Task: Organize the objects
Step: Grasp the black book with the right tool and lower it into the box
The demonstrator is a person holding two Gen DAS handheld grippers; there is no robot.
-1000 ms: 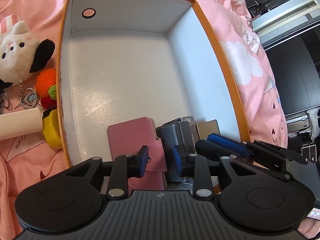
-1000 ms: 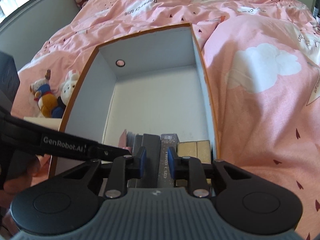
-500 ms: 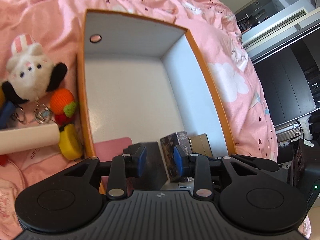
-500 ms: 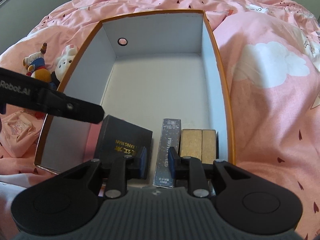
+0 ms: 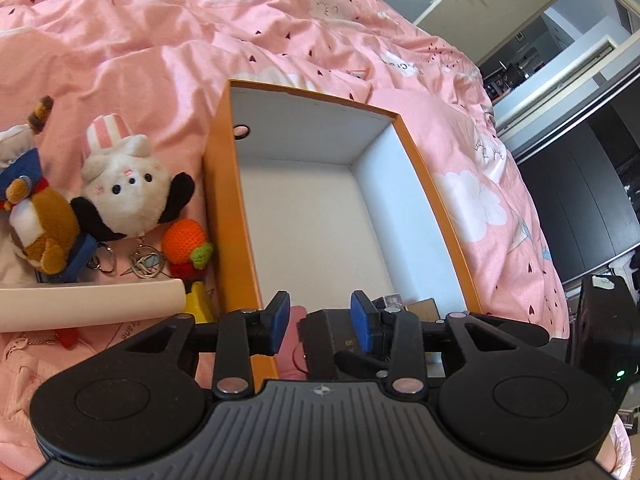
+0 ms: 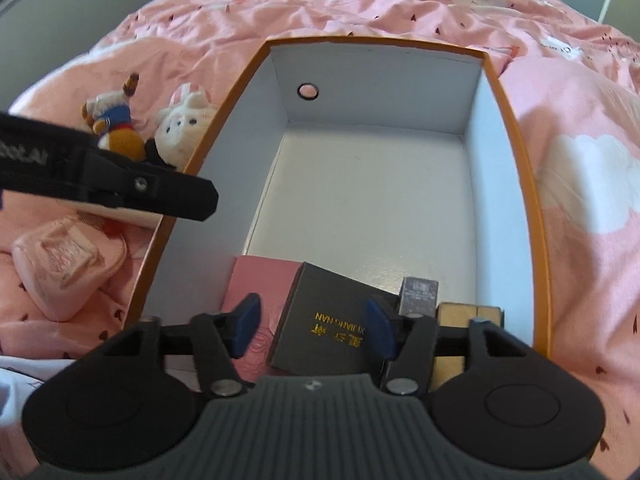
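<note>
An orange box with a white inside lies on the pink bedspread. At its near end lie a pink wallet, a black box with gold lettering, a grey card box and a tan box. The black box rests tilted across the wallet. My right gripper hovers over it, jaws opening wide, pads clear of it. My left gripper hangs above the box's near left corner, jaws opening, nothing gripped; the black box shows beneath it.
Left of the box lie a white plush, a brown plush in blue, an orange crochet toy, key rings, a cream cylinder and a pink pouch. The box's far half is bare white floor.
My right jaws have spread wide and the black box now lies tilted in the box. My left gripper has drawn back, up and leftward out of the box, its jaws wider.
</note>
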